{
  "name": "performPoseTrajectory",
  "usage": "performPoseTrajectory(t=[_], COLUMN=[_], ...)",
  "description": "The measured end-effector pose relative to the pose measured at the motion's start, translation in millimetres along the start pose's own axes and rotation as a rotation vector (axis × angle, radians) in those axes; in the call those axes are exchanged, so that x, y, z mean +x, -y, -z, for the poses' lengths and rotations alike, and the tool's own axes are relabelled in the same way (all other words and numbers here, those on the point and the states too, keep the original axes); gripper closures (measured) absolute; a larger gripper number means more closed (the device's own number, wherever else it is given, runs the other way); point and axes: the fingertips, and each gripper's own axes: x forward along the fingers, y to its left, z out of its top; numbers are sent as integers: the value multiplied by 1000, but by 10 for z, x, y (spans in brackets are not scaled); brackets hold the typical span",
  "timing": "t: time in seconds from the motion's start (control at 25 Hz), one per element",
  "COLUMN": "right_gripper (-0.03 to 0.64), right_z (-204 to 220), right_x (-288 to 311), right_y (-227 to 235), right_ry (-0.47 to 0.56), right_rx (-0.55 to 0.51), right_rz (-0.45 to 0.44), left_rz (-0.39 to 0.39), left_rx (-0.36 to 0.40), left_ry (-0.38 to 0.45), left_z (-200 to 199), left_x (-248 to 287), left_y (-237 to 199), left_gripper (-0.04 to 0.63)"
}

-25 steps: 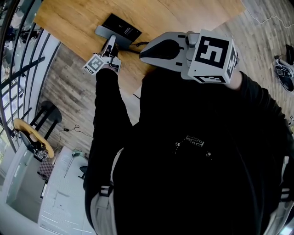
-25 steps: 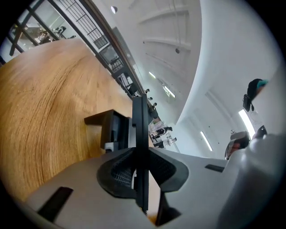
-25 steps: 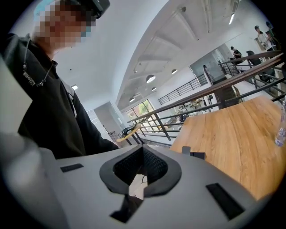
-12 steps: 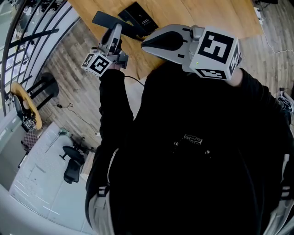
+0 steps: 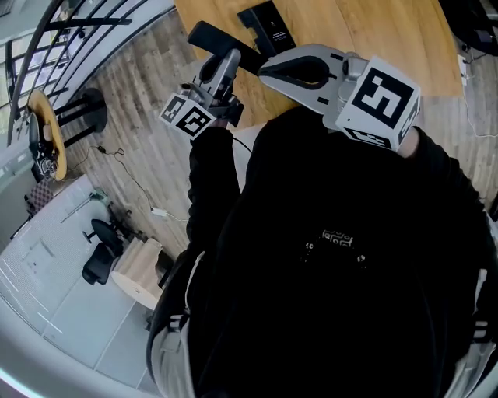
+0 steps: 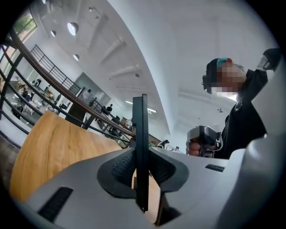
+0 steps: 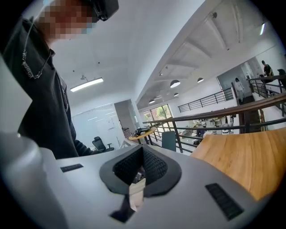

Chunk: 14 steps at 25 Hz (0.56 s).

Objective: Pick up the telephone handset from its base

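My left gripper (image 5: 223, 64) is shut on the black telephone handset (image 5: 204, 35) and holds it in the air, off the table's left edge. In the left gripper view the handset (image 6: 140, 134) shows edge-on as a thin black slab pinched between the pads of that gripper (image 6: 141, 157). The flat black base (image 5: 269, 22) lies on the wooden table (image 5: 373, 31), apart from the handset. My right gripper (image 5: 266, 70) hovers beside the left one, closer to my chest. Its pads meet with nothing between them (image 7: 142, 151).
A person's black-sleeved body fills the lower half of the head view. Off the table's left edge the wood floor lies well below, with a black stool (image 5: 87, 109), a round yellow-rimmed seat (image 5: 39, 132) and a railing (image 5: 93, 19).
The left gripper has risen with the handset, up and away from the base on the table. The right gripper has lifted slightly and rolled.
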Motion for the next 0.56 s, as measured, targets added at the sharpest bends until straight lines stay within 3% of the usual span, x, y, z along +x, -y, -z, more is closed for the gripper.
performPoseTrajectory(t=[0.36, 0.56], right_gripper=[603, 603], right_z=[66, 61], right_x=[26, 15], right_y=[20, 76], right_ry=[-14, -28], right_rx=[25, 26], right_rz=[31, 45], left_rz=[15, 27], left_rx=[-4, -82], left_ry=[-38, -41], left_z=[17, 56], left_x=[-3, 43], left_y=[-171, -449], left_gripper=[516, 516])
